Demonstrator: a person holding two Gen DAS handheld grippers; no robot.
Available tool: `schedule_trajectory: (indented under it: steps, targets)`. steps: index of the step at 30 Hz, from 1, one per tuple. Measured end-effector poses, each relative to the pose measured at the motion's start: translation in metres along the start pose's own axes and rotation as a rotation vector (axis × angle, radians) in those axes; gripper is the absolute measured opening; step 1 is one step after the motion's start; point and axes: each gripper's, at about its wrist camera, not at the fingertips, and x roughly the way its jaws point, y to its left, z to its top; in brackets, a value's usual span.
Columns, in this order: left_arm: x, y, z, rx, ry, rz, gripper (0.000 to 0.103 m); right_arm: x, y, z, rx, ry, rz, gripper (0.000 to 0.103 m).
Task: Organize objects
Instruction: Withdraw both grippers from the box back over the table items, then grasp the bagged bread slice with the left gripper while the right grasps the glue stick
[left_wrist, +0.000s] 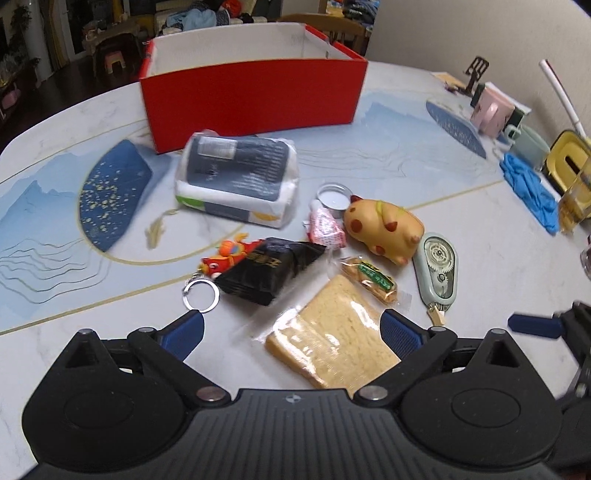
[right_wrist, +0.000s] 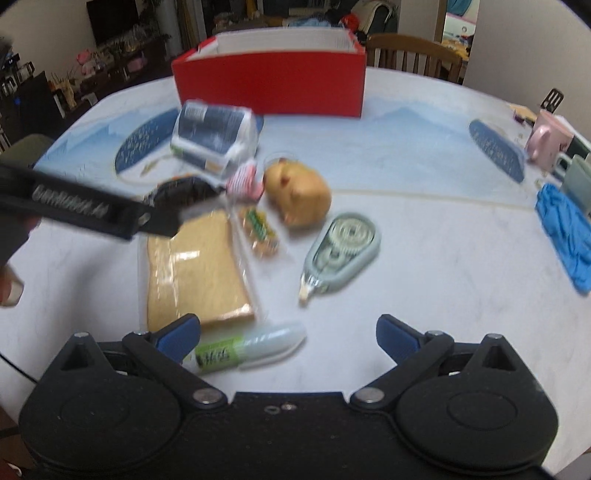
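The left tongs (left_wrist: 291, 328) hung spread wide and empty over a wrapped bread slice (left_wrist: 332, 343) on the desk (left_wrist: 461, 192), near the red box (left_wrist: 255, 96). The right tongs (right_wrist: 288, 332) were also splayed and empty, above a white tube (right_wrist: 255, 347) seen only in the right wrist view. Only the left view showed the keyring (left_wrist: 201, 295).

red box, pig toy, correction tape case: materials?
Red box: looks like cardboard, matte red outside, white inside, thin folded walls. Pig toy: probably soft vinyl or rubber, smooth, slight sheen. Correction tape case: hard plastic, clear window showing gears.
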Motion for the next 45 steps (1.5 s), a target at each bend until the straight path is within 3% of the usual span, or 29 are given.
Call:
schedule_trajectory:
  steps: [20,27,34,39,45]
  targets:
    - [0.052,-0.031,0.018,-0.103,0.189,0.134,0.103,0.027,0.034,-0.003,-0.027,0.094,0.027,0.101]
    - [0.054,-0.026,0.011,-0.051,0.191,0.116,0.103,0.03,0.045,-0.011,-0.095,0.129,0.013,0.1]
    - [0.049,-0.002,-0.006,-0.025,0.177,0.037,0.103,0.02,0.031,-0.024,-0.113,0.147,0.004,0.1]
    - [0.043,0.011,-0.016,0.005,0.157,-0.003,0.103,0.014,0.022,-0.027,-0.111,0.139,0.004,0.093]
    - [0.036,0.019,-0.028,0.051,0.132,-0.03,0.103,0.016,0.018,-0.018,-0.123,0.118,0.007,0.072]
